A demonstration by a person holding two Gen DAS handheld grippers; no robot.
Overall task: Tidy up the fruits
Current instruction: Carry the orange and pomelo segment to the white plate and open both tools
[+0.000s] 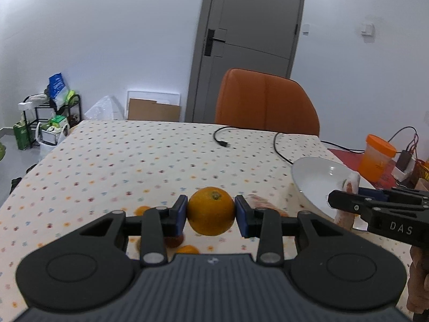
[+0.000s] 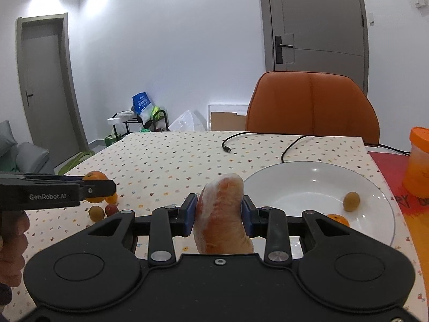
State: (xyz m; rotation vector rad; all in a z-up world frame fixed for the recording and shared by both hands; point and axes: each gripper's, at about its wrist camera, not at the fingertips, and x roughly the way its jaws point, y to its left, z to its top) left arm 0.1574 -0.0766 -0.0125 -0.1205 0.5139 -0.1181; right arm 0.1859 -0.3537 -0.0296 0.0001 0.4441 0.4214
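Blue-padded left tongs (image 1: 211, 211) clamp a round orange citrus fruit (image 1: 211, 211) clear above the dotted cream tablecloth of the desk (image 1: 120, 161), while the right tongs (image 2: 219, 208) grip a long pale-orange fruit wrapped in clear film (image 2: 222, 214), standing nearly upright between the pads. In the right wrist view the wrapped fruit hangs just short of the near rim of a wide white ceramic bowl (image 2: 308, 179), which lies at about 2 o'clock from it.

The bowl already holds two pieces: a small olive-brown round fruit (image 2: 351, 201) and a small orange fruit (image 2: 338, 218), half hidden behind the tongs' frame. Still loose on the cloth at 9 o'clock from the wrapped fruit are a yellow-green round fruit (image 2: 96, 212), a small dark red fruit (image 2: 111, 209) and a little orange one (image 2: 112, 198); the left wrist view shows more orange shapes beneath its tongs, too hidden to count.

The sorting looks partly done: two fruits delivered, two in transit, at least three waiting.

Farther back, a black cable with a loose plug (image 2: 228, 149) trails across the cloth, an orange-lidded plastic jar (image 2: 418, 161) stands at 3 o'clock, and an orange upholstered chair (image 2: 311, 107) faces a grey door (image 2: 316, 21).
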